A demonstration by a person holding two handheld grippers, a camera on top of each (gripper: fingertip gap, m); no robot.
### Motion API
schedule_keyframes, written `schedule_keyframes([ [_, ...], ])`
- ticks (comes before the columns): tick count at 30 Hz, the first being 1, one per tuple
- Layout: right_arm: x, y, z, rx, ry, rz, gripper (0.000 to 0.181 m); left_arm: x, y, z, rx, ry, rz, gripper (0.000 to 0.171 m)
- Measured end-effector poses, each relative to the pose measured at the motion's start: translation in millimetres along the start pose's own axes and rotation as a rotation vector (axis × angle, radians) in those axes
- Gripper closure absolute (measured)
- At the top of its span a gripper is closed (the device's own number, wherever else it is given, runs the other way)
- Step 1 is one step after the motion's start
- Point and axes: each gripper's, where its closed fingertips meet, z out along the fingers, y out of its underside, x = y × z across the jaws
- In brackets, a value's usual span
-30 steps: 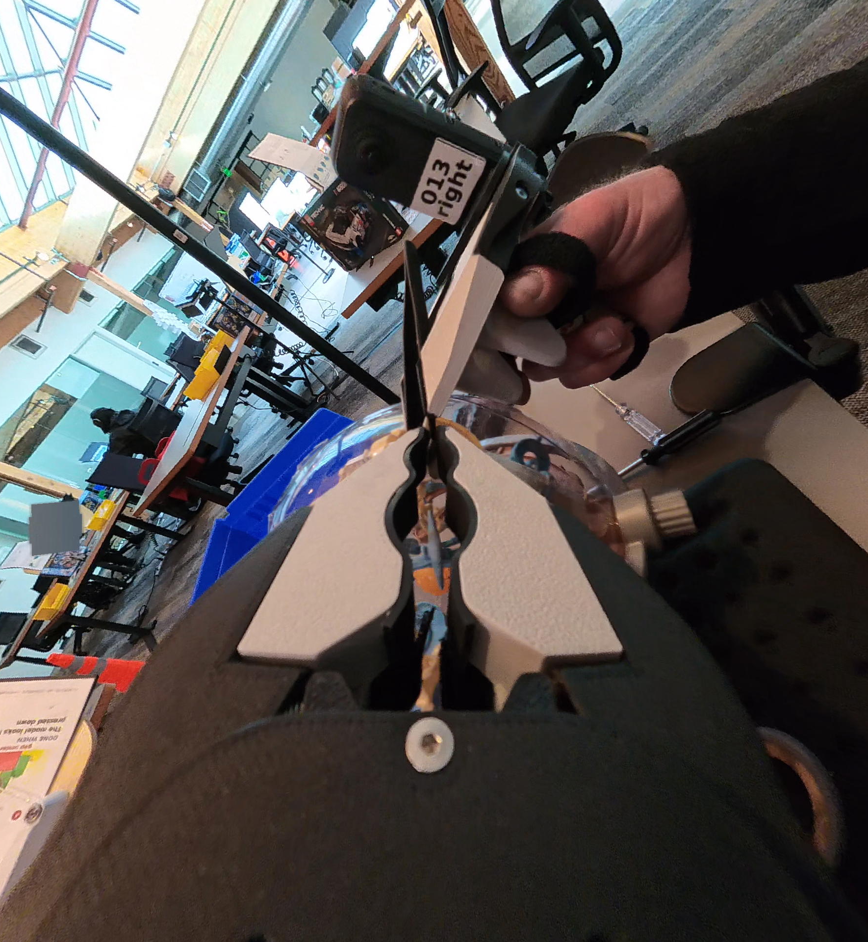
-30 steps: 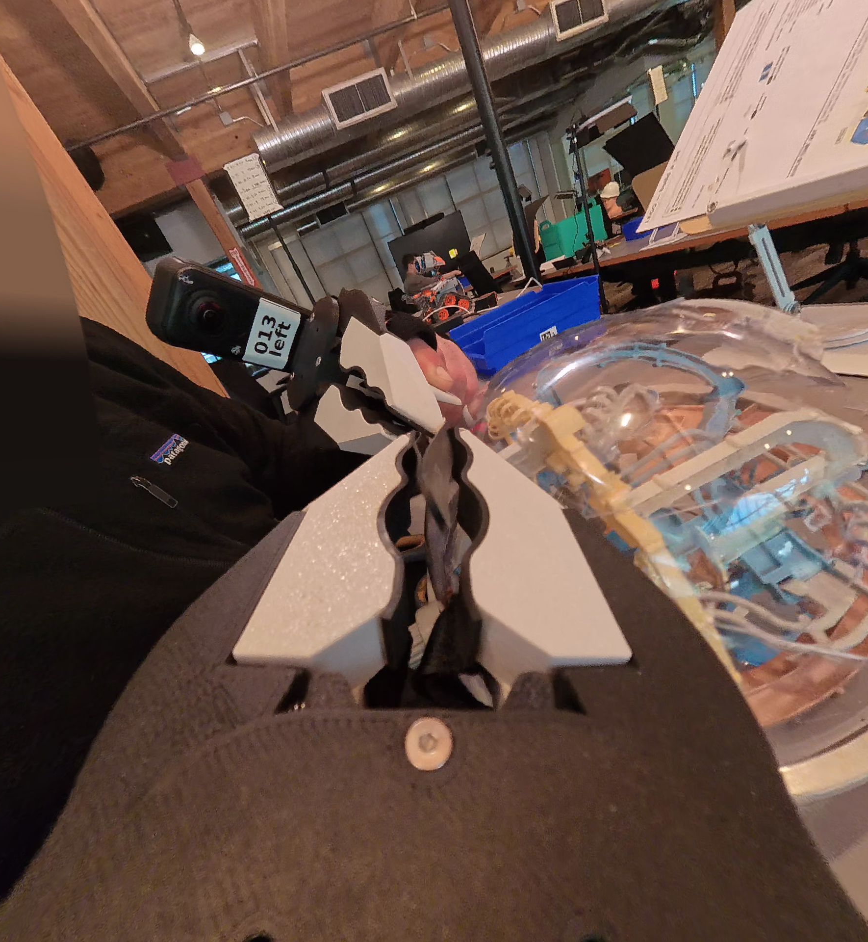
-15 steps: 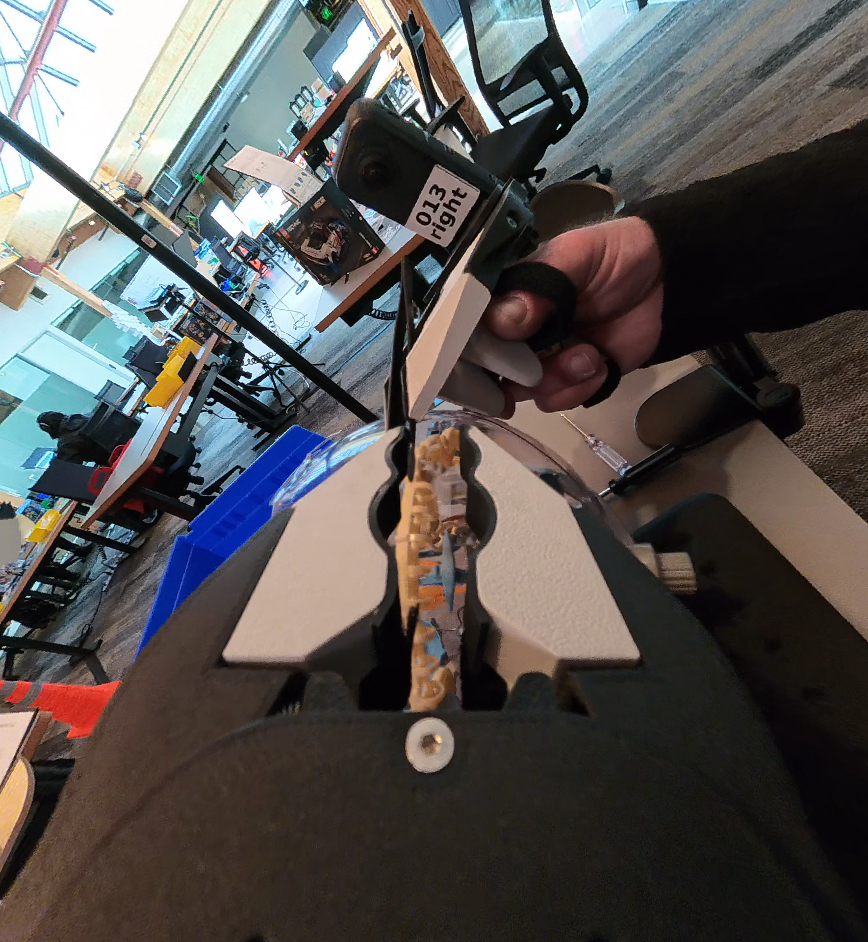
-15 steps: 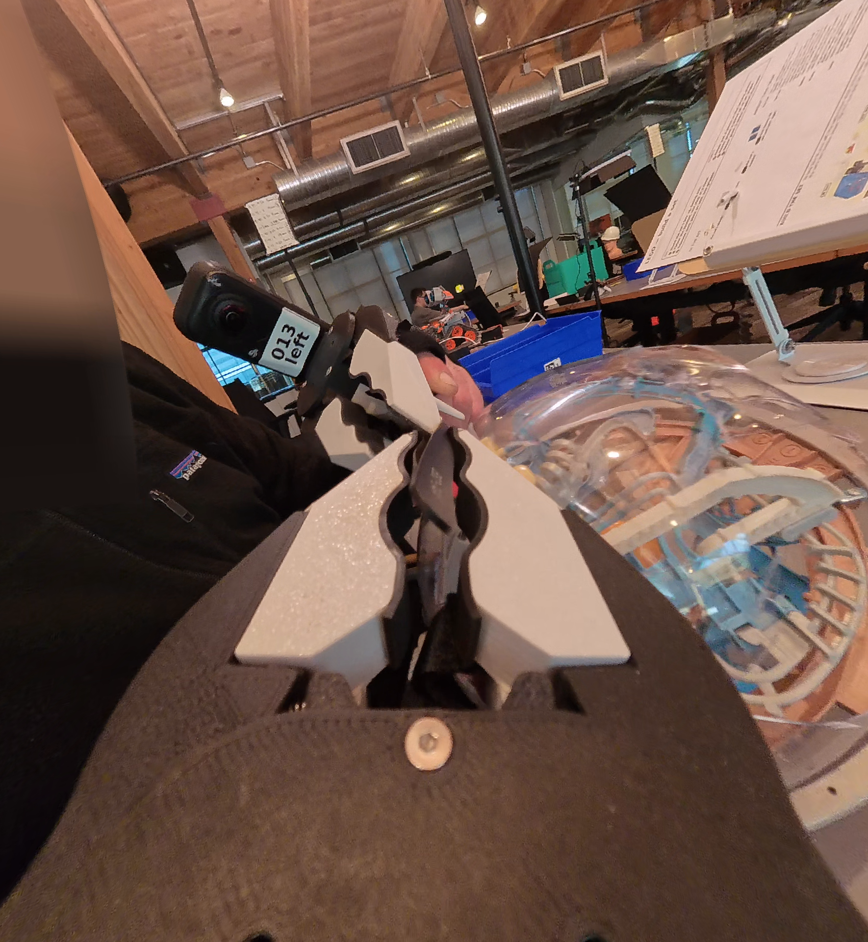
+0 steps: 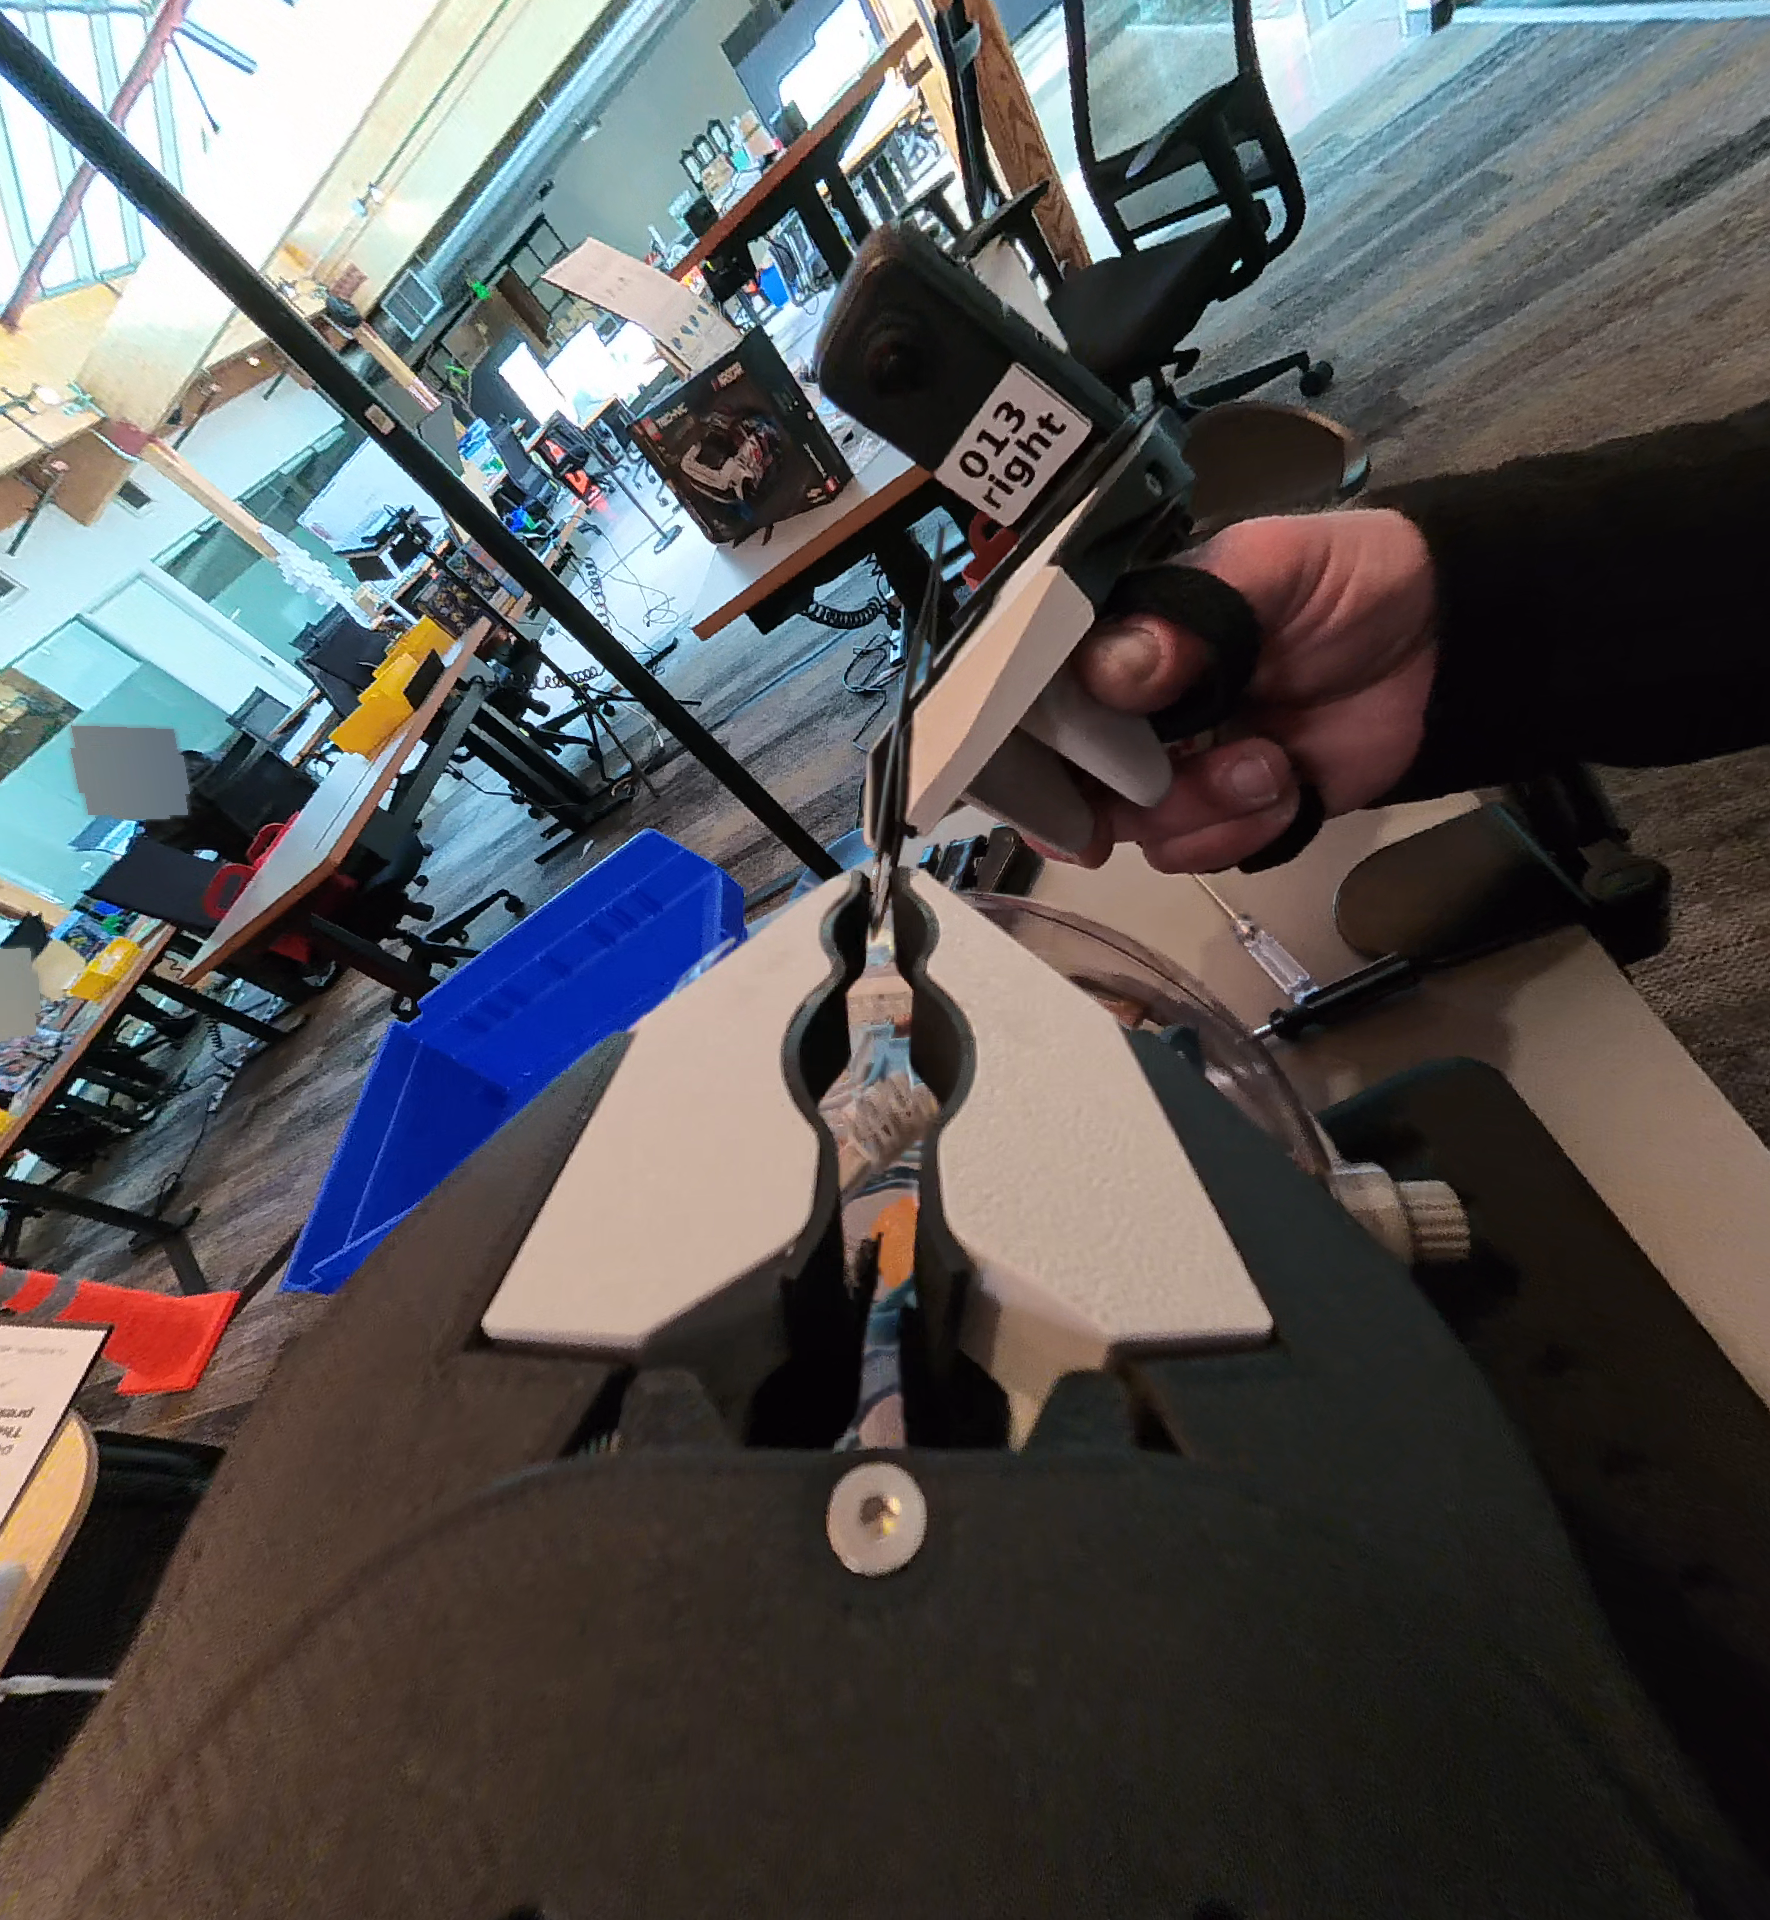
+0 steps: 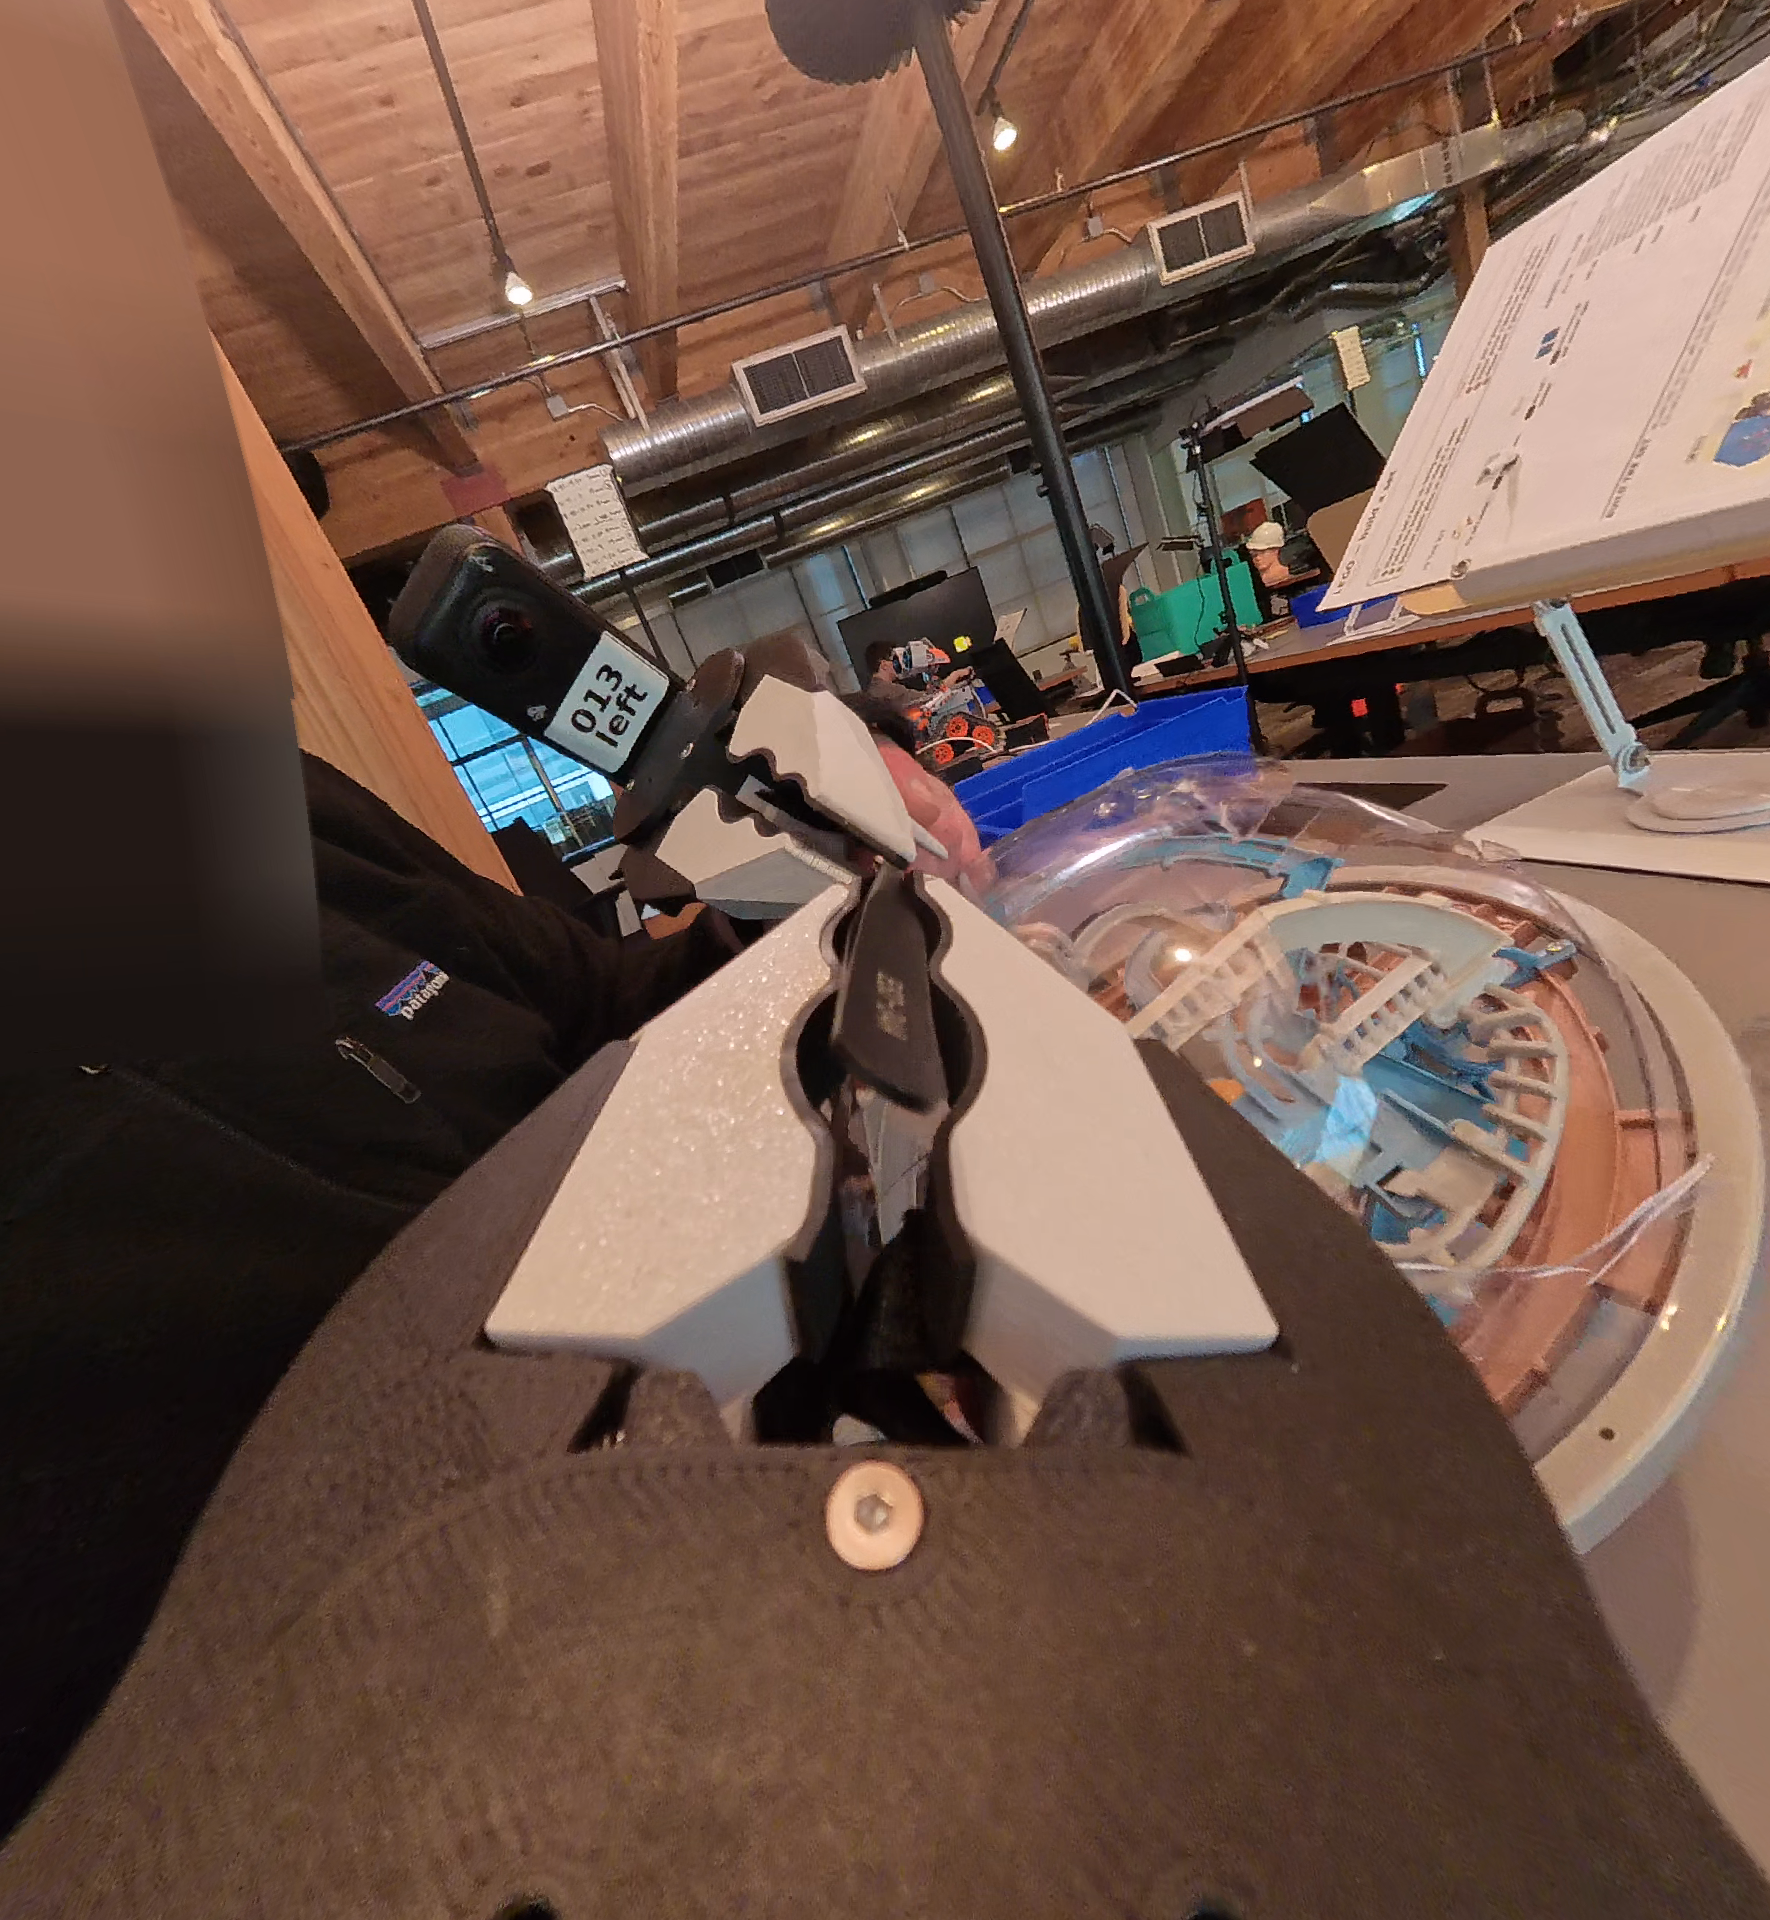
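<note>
A thin black strip [image 5: 917,665] runs between the two grippers. My left gripper [image 5: 886,883] is shut on its lower end. My right gripper [image 6: 886,883] is shut on the same strip [image 6: 886,1018], which lies along the gap between its fingers. In the left wrist view the right gripper [image 5: 886,831] is held by a hand [image 5: 1307,675] just above my left fingertips. In the right wrist view the left gripper [image 6: 896,857] meets the strip's far end. A clear dome with a blue, tan and copper maze inside [image 6: 1380,1039] sits on the table just below both; its edge shows in the left wrist view [image 5: 1203,1008].
A screwdriver [image 5: 1317,997] lies on the white table beside a black pad [image 5: 1587,1247]. A blue bin [image 5: 528,1039] stands beyond the dome. A tilted document stand [image 6: 1639,364] is at the right. A person's dark sleeve [image 6: 237,1039] fills the left. Left and right tips are no more than a few centimetres apart.
Both grippers have risen from the dome, which now sits lower in both views. The left fingers, slightly parted half a second ago, now close on the strip's end.
</note>
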Motion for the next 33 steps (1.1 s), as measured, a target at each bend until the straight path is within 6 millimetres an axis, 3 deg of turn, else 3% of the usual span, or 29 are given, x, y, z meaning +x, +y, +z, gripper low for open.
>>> schedule_keyframes([
  [3, -3, -1, 1, -0.010, -0.008, -0.016, 0.177, 3, -1, -2, 0.006, 0.036, -0.025, 0.171],
  [8, -9, 3, 4, -0.051, 0.003, -0.111, 0.173, 5, -6, -7, 0.089, 0.198, -0.288, 0.171],
  [14, -15, 1, 7, -0.072, -0.012, -0.175, 0.178, 10, -10, -11, 0.125, 0.364, -0.465, 0.171],
  [25, -13, 4, 1, -0.129, 0.065, -0.224, 0.180, 18, -6, -3, 0.094, 0.477, -0.543, 0.171],
  [27, -14, 3, -3, -0.127, 0.078, -0.228, 0.180, 17, -1, 0, 0.026, 0.517, -0.508, 0.155],
  [28, -14, 2, -7, -0.123, 0.094, -0.229, 0.180, 11, 1, 3, -0.017, 0.529, -0.483, 0.134],
  [29, -13, 2, -12, -0.125, 0.106, -0.224, 0.180, -1, 3, 10, -0.049, 0.502, -0.439, 0.118],
  [30, -13, 2, -16, -0.121, 0.112, -0.218, 0.180, -12, 4, 16, -0.069, 0.495, -0.390, 0.114],
  [33, -11, 10, -27, -0.142, 0.154, -0.215, 0.180, -29, 19, 45, -0.215, 0.557, -0.311, 0.079],
])
